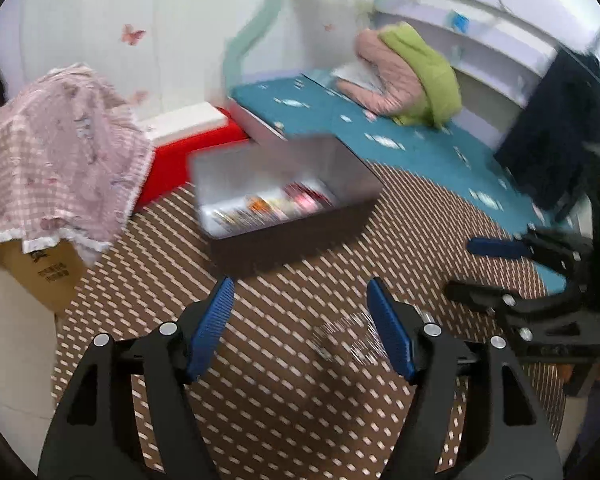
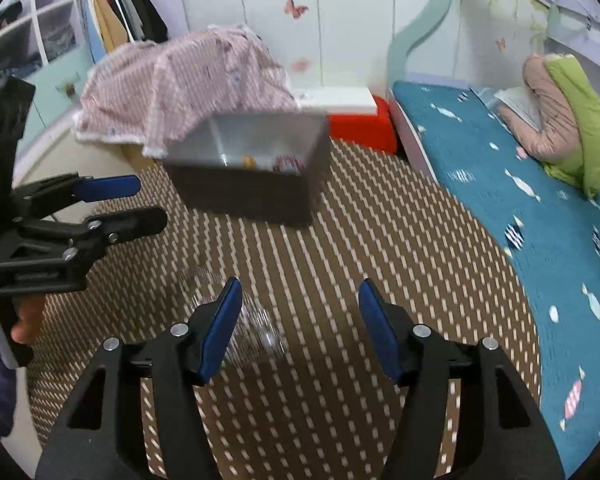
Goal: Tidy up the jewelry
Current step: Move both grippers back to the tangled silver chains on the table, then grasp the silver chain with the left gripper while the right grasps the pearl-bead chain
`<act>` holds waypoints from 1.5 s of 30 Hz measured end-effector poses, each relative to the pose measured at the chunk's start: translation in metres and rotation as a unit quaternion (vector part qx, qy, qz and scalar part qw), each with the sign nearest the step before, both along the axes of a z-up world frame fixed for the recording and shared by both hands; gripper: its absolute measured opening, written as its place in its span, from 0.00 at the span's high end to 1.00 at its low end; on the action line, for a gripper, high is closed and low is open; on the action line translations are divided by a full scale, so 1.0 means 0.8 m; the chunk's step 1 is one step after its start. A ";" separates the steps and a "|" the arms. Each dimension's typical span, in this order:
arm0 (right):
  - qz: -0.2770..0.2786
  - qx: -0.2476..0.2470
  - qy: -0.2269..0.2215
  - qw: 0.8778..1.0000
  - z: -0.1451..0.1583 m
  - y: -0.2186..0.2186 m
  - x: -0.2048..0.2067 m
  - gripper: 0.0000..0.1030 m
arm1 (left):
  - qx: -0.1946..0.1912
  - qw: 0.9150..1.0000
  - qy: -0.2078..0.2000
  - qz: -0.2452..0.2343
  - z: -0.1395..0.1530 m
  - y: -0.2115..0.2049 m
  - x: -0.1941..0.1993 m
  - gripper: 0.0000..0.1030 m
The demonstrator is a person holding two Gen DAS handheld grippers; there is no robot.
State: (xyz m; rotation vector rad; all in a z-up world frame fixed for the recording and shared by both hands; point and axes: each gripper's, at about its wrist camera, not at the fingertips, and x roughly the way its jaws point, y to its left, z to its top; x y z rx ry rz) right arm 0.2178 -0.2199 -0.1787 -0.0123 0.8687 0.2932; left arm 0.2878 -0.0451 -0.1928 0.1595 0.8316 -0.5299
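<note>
Both grippers, left gripper (image 1: 300, 328) and right gripper (image 2: 298, 326), spread empty over the slatted mat (image 1: 284, 400); blurred clear beaded jewelry (image 2: 256, 328) lies near, open storage box (image 1: 284, 200) beyond; risk: beads snagging between slats.

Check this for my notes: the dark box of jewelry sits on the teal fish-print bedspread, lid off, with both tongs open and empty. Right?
Not quite. The dark box sits on the brown patterned mat, not the bedspread; the right wrist view shows it. Both left tongs and right tongs are open and empty.
</note>
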 end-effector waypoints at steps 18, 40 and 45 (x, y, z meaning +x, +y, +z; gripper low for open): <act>-0.013 0.053 0.024 0.998 -0.031 -0.026 -0.032 0.43 | 0.063 0.997 0.014 -0.047 -0.067 -0.060 -0.013 0.50; 0.053 0.000 -0.002 0.999 -0.042 0.044 -0.004 0.74 | 0.017 0.998 0.051 -0.045 -0.060 -0.014 -0.013 0.94; 0.061 -0.006 0.001 0.998 -0.045 0.051 0.001 0.81 | 0.014 0.997 0.053 -0.048 -0.061 -0.012 -0.016 0.94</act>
